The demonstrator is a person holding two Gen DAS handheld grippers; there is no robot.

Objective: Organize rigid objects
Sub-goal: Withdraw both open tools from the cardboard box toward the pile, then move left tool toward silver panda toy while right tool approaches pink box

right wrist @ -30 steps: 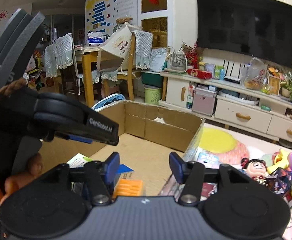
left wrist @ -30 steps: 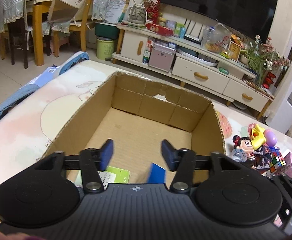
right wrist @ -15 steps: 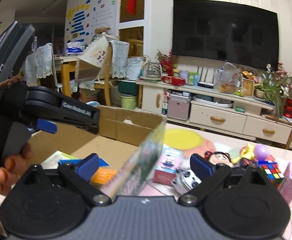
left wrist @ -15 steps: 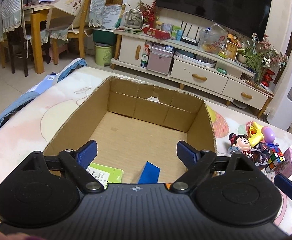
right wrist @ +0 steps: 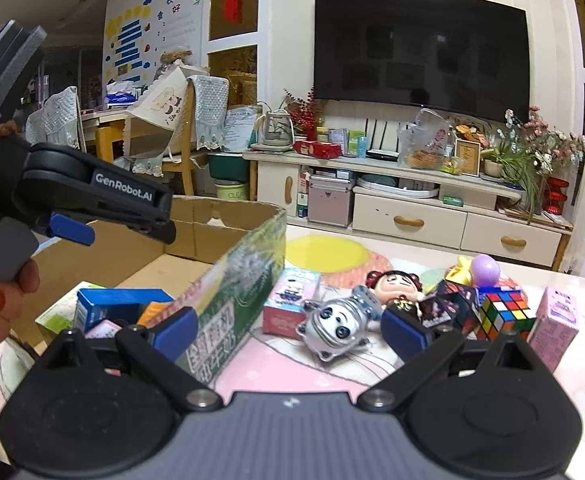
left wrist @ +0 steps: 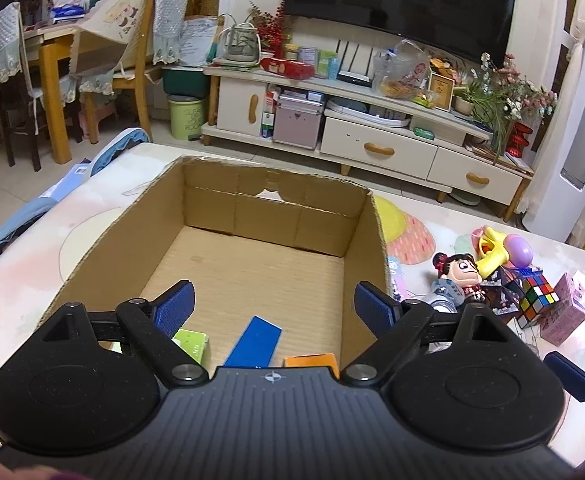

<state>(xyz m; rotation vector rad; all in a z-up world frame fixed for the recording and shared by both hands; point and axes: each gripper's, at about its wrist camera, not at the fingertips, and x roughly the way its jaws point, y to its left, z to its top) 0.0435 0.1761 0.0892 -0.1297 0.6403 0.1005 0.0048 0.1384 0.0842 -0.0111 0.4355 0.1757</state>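
Note:
An open cardboard box (left wrist: pixel 364 216) stands on the table; it also shows in the right wrist view (right wrist: pixel 248 264). Inside lie a blue box (left wrist: pixel 254 342), a green booklet (left wrist: pixel 190 344) and an orange item (left wrist: pixel 312 362). My left gripper (left wrist: pixel 272 310) is open and empty above the box's near end. My right gripper (right wrist: pixel 288 330) is open and empty, over the table right of the box, in front of a silver panda toy (right wrist: pixel 334 326). Beside the panda toy are a doll (right wrist: pixel 396 286), a Rubik's cube (right wrist: pixel 502 314), a dark cube (right wrist: pixel 448 306) and pink cartons (right wrist: pixel 552 326).
A small pink-and-white carton (right wrist: pixel 290 298) lies by the box's wall. A yellow toy and purple egg (left wrist: pixel 504 246) sit behind the doll. The left gripper's body (right wrist: pixel 92 196) fills the left of the right wrist view. A TV cabinet (left wrist: pixel 372 136) and chairs stand beyond the table.
Both grippers opened wide. The left one pulled back and up over the box. The right one swung right, out of the box, toward the toys on the table.

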